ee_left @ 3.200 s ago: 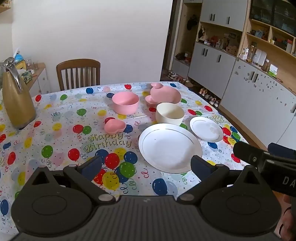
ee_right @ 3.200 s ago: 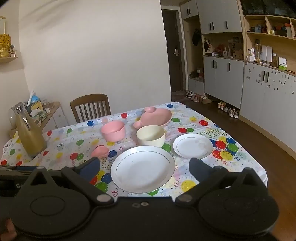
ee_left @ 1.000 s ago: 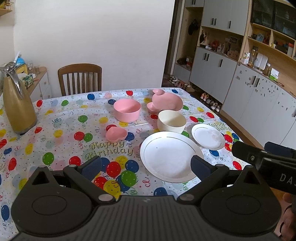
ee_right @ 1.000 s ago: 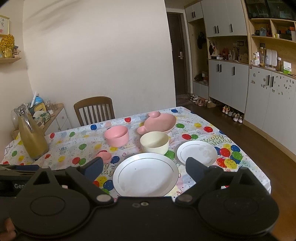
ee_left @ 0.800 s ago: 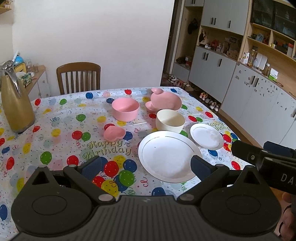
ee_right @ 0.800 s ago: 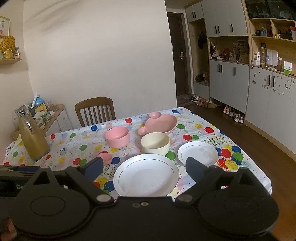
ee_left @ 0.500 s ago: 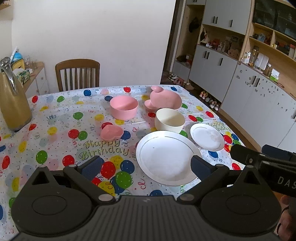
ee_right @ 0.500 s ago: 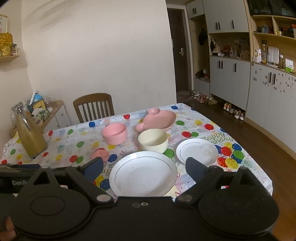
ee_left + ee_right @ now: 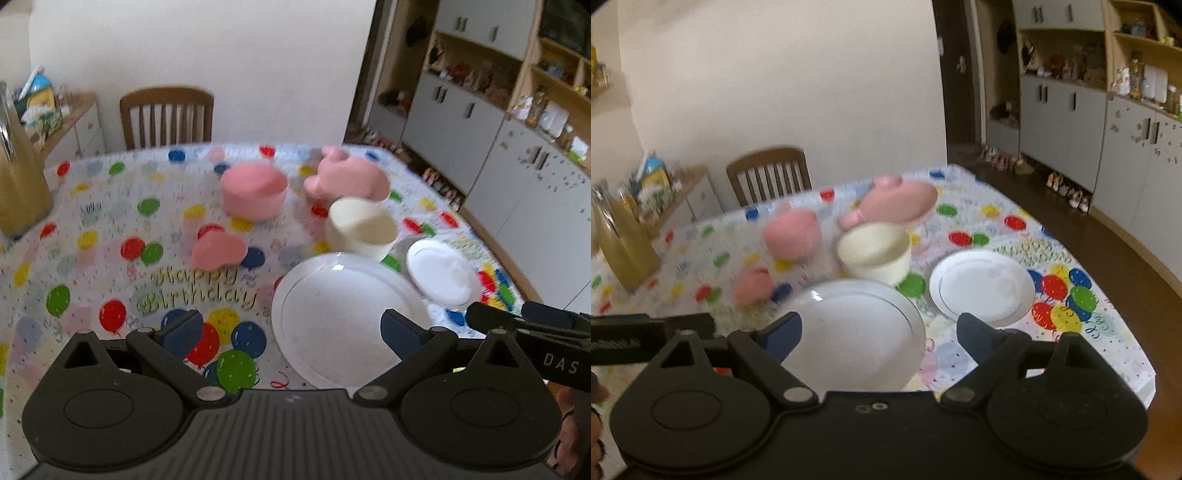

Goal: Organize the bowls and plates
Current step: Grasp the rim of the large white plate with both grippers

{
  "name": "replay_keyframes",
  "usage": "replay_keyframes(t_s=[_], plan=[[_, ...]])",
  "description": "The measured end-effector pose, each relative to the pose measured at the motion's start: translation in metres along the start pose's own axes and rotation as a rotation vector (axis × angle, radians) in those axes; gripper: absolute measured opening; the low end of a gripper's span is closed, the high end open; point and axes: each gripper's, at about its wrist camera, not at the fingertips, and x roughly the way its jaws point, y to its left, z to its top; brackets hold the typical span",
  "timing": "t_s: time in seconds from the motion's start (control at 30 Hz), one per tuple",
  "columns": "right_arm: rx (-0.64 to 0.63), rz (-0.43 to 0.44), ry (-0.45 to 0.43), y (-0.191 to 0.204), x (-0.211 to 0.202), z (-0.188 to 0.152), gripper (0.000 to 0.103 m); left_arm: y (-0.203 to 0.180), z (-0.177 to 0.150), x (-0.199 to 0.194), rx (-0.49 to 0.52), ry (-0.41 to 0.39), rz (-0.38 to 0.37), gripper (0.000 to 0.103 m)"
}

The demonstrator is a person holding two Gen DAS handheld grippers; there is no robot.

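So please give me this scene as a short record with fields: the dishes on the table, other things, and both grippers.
plates: large white plate; small white plate to its right, apart
bowls: cream bowl; round pink bowl
other pink dishes: small heart-shaped dish; big pink dish with ears
surface: balloon tablecloth
other: gold jug; wooden chair
left gripper: open, empty
right gripper: jaws closing, nothing between them

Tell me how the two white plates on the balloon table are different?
The big white plate is much wider than the small white plate. The big white plate lies nearer the grippers, just in front of the cream bowl; the small white plate lies off to the right, closer to the table's edge. Both are round, white, empty, with a thin line near the rim, and lie flat.
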Motion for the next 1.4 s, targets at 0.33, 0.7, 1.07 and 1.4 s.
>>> replay_keyframes(t_s=[0.33, 0.7, 1.07, 1.4], plan=[[0.060, 0.049, 0.188, -0.031, 0.083, 0.002, 0.074, 0.012, 0.004, 0.075, -0.072, 0.129, 0.032, 0.102], [0.167, 0.112, 0.341, -0.055, 0.141, 0.007, 0.051, 0.035, 0.007, 0.129, -0.208, 0.257, 0.010, 0.066], [0.210, 0.174, 0.415, -0.068, 0.155, 0.006, 0.021, 0.042, 0.005, 0.146, -0.302, 0.293, -0.069, 0.033], [0.260, 0.195, 0.443, -0.081, 0.158, 0.001, 0.006, 0.047, 0.006, 0.152, -0.369, 0.302, -0.100, 0.018]])
